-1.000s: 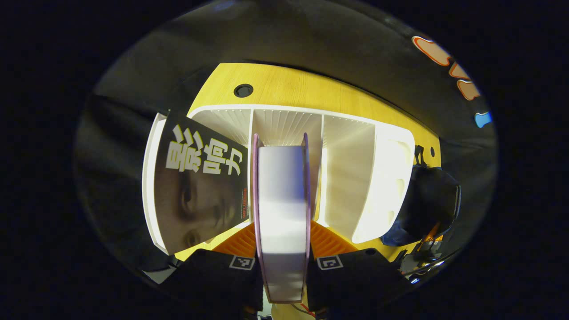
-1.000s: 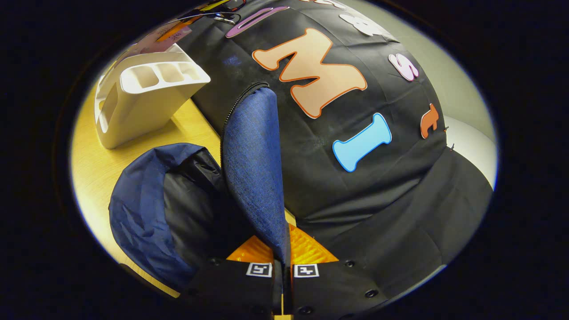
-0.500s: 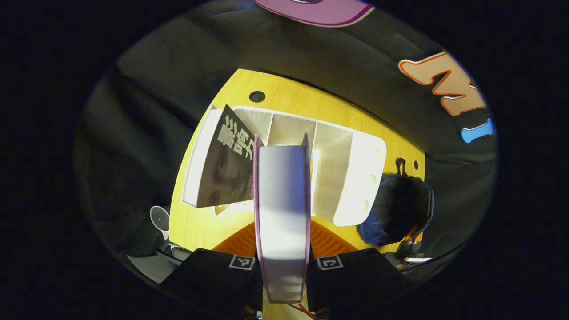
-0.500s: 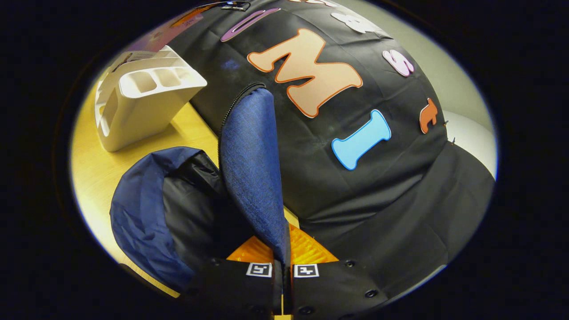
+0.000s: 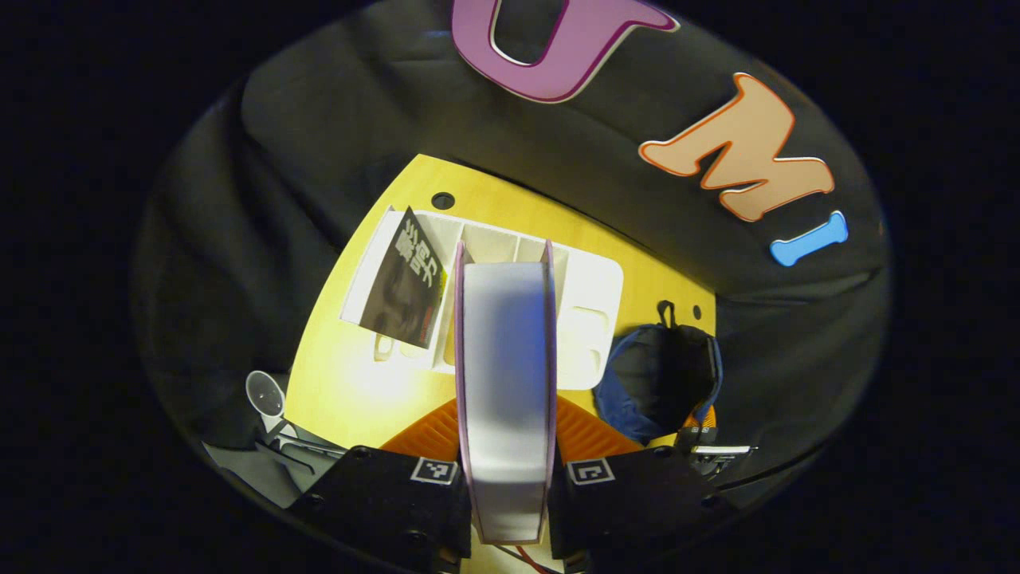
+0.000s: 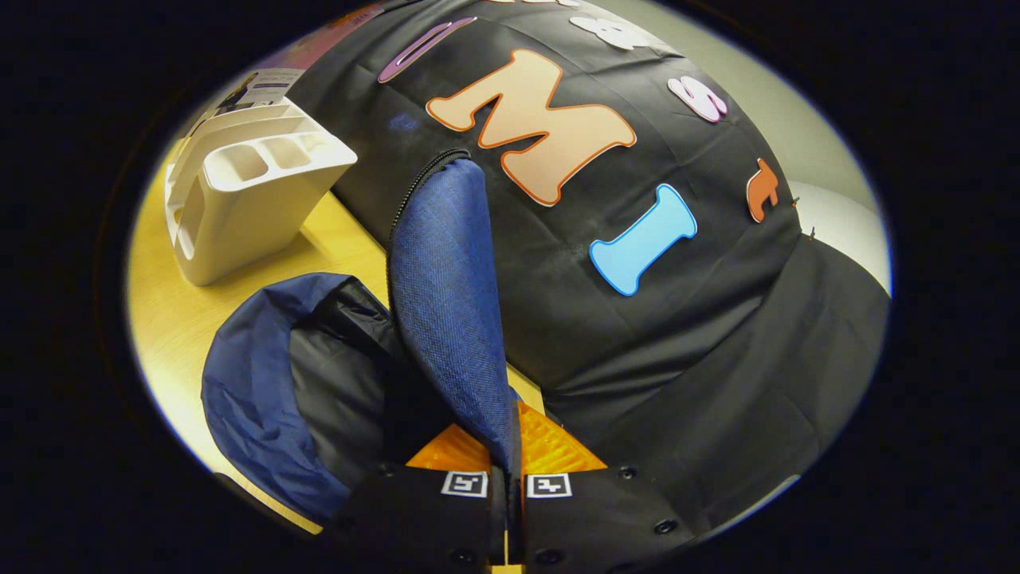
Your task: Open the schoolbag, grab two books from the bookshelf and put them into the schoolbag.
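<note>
The schoolbag (image 6: 263, 383) was found already open: its mouth gaped toward the camera in the right gripper view, with dark lining visible inside, and no book could be made out in it. The bag's flap (image 6: 450, 303) was pinched between the two fingers of the right gripper (image 6: 507, 482), which were pressed together on the fabric and held it upright, so the opening was kept wide. The bag lay on the table (image 6: 159, 303), near the white bookshelf (image 6: 239, 199) but apart from it.

In the left gripper view, one book (image 5: 506, 383) was clamped between the fingers of the left gripper (image 5: 510, 478), its page edges turned to the camera and its covers gripped on either side. It was held well above the table, clear of the bookshelf (image 5: 594, 311) seen below it. A second book (image 5: 402, 287), with a dark cover, was seen leaning in a compartment at one end of the shelf. The open schoolbag (image 5: 657, 383) was visible beside the other end of the shelf, with the right gripper partly seen at its near edge.

The opening of the bag was therefore judged done, and the first book was judged lifted out but not yet delivered. Left to do, by this reading, were the carrying of the held book across to the bag's mouth, its release inside, and then the fetching and stowing of the second book.
</note>
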